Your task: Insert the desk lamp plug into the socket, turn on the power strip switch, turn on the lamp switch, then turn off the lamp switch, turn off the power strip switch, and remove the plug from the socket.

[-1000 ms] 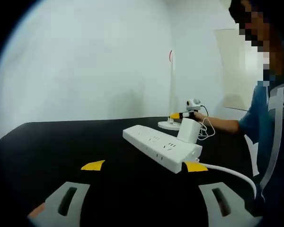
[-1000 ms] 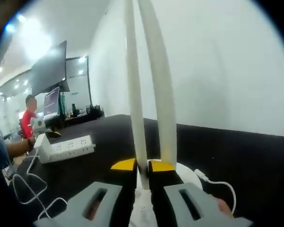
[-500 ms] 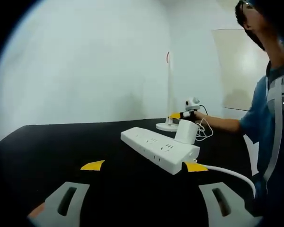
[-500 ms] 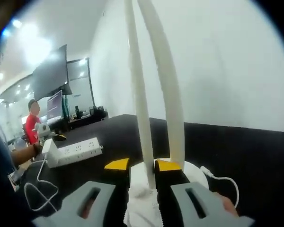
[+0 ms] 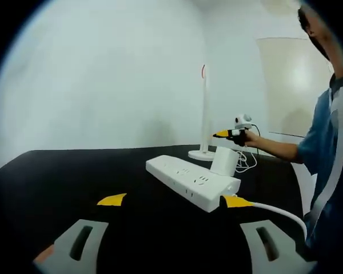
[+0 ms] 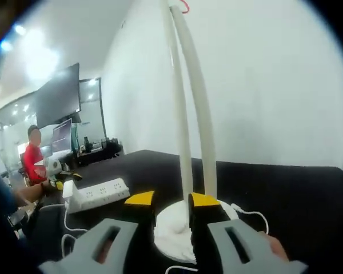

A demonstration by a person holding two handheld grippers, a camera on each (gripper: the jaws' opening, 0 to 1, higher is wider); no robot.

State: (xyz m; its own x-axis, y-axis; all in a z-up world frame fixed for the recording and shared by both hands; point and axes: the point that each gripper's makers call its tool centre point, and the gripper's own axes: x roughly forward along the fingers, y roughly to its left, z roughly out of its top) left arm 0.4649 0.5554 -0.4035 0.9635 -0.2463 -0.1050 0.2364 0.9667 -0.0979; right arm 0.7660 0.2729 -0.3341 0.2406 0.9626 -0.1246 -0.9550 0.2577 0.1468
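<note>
Left gripper view had the long white power strip (image 5: 193,180) lying on the black tabletop (image 5: 74,171), ahead of the left gripper (image 5: 174,201) and sitting more toward its right yellow-tipped finger (image 5: 235,201). The fingers were spread wide with nothing between them. A white boxy plug adapter (image 5: 223,161) stood plugged into the far end of the strip, and a white cable (image 5: 274,210) ran off the near end. Behind it was the slim white desk lamp (image 5: 204,114), with the right gripper (image 5: 228,134) hovering just beside it, not touching the base as far as I could see.

Right gripper view: the lamp's round white base (image 6: 177,225) sat right in front of the fingertips, jaws parted a bit and holding nothing, with the two white stems rising between them. The strip (image 6: 97,194) was well off to the left.
</note>
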